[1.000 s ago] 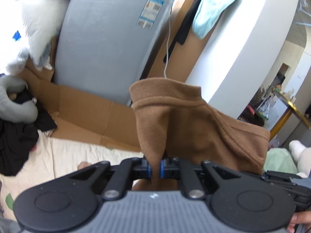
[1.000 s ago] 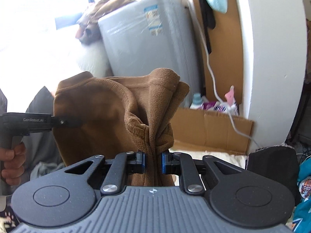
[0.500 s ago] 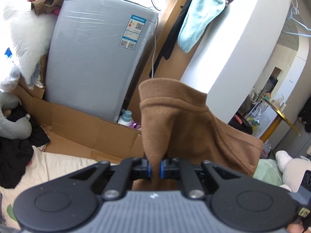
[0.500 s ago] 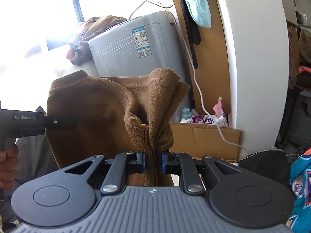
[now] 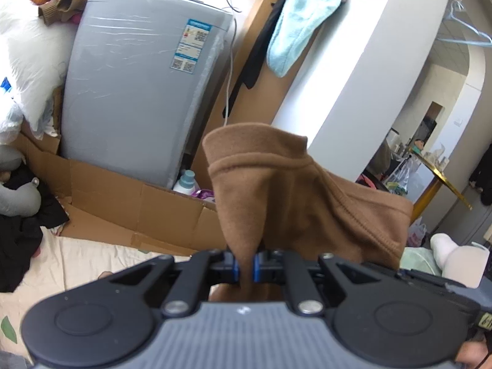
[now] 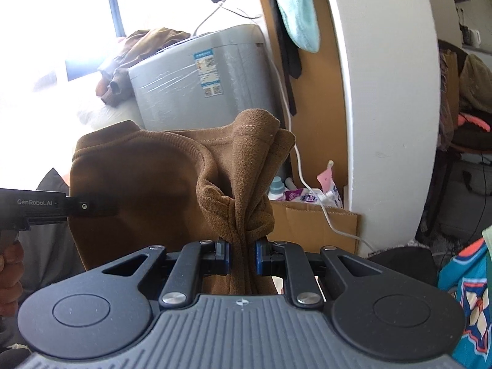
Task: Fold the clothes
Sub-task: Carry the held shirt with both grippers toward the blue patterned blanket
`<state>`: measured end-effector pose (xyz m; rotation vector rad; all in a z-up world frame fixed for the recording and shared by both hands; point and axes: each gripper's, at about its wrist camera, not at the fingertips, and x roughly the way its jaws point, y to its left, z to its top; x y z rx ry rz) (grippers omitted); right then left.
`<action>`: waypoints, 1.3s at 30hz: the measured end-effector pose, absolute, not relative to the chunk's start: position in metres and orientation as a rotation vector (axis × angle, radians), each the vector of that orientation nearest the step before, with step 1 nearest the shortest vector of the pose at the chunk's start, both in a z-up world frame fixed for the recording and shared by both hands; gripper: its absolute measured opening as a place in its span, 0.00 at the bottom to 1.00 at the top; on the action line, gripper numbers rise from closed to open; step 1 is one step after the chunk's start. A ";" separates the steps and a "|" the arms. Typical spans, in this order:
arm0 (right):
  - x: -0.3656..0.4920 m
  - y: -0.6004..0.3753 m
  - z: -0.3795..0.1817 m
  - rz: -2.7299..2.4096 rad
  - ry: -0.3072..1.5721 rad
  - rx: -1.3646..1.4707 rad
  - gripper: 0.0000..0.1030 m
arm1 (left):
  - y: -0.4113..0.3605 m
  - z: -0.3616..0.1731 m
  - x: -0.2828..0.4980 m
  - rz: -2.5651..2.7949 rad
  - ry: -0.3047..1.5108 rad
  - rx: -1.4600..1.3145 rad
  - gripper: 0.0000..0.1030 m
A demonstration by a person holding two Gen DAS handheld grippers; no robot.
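Note:
A brown fleece garment (image 5: 295, 190) hangs in the air, held up by both grippers. My left gripper (image 5: 245, 266) is shut on one hemmed edge of it. My right gripper (image 6: 243, 256) is shut on a bunched fold of the same garment (image 6: 147, 184), which spreads out to the left between the two grippers. The left gripper's body (image 6: 61, 207) shows at the left edge of the right wrist view, behind the cloth. The lower part of the garment is hidden below both grippers.
A grey washing machine (image 5: 138, 92) stands ahead with clothes piled on top, flattened cardboard (image 5: 138, 209) at its base. A cream sheet (image 5: 77, 264) lies below. Dark clothes (image 5: 21, 227) sit at left. A white pillar (image 6: 384, 107) and teal patterned cloth (image 6: 464, 295) are at right.
Both grippers have lifted the brown garment higher and tilted upward, so the washing machine and pillar now sit lower in both views. Both grips are unchanged.

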<state>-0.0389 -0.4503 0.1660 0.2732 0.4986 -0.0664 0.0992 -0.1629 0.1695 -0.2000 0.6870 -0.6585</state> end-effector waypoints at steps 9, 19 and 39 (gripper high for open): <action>-0.070 -0.489 0.160 -0.108 0.470 0.276 0.14 | -0.202 0.165 0.080 -0.671 0.682 -0.172 0.09; -0.102 -0.542 0.132 -0.205 0.507 0.294 0.14 | -0.252 0.136 0.060 -0.750 0.717 -0.154 0.09; -0.122 -0.640 0.063 -0.417 0.574 0.310 0.14 | -0.381 0.050 0.056 -0.943 0.800 -0.158 0.09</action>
